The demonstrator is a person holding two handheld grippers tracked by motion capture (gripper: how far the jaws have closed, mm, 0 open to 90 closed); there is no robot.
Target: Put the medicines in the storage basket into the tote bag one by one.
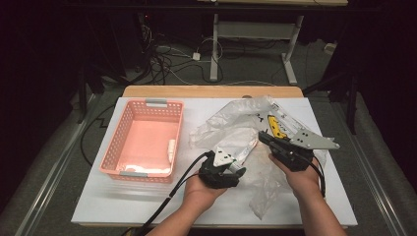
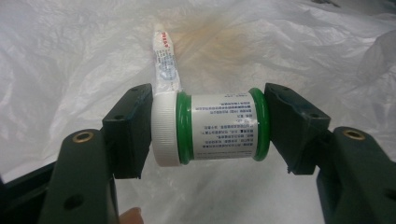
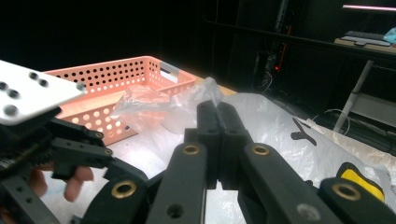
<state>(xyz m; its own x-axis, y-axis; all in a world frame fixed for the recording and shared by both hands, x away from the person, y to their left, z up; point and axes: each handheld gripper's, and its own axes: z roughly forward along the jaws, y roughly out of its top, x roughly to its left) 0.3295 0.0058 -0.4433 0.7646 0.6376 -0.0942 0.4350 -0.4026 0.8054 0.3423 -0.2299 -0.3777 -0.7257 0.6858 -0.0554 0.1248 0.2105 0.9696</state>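
Left gripper view, left tool (image 2: 210, 128) clamping green jar (image 2: 215, 127), over plastic bag (image 2: 280, 42)

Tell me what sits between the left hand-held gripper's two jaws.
In the left gripper view, a small green bottle with a white cap lies sideways between the jaws of the left hand-held gripper, cap against one jaw, base against the other, over clear plastic bag.

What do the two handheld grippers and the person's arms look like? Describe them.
Both the left gripper and the right gripper are black, angular two-finger tools with brass-coloured pivot bushings on the finger links. Each carries a grey three-cornered plate with dark screw holes on top, and a black cable trails back from each. The forearms are bare, with no sleeves or gloves in sight.
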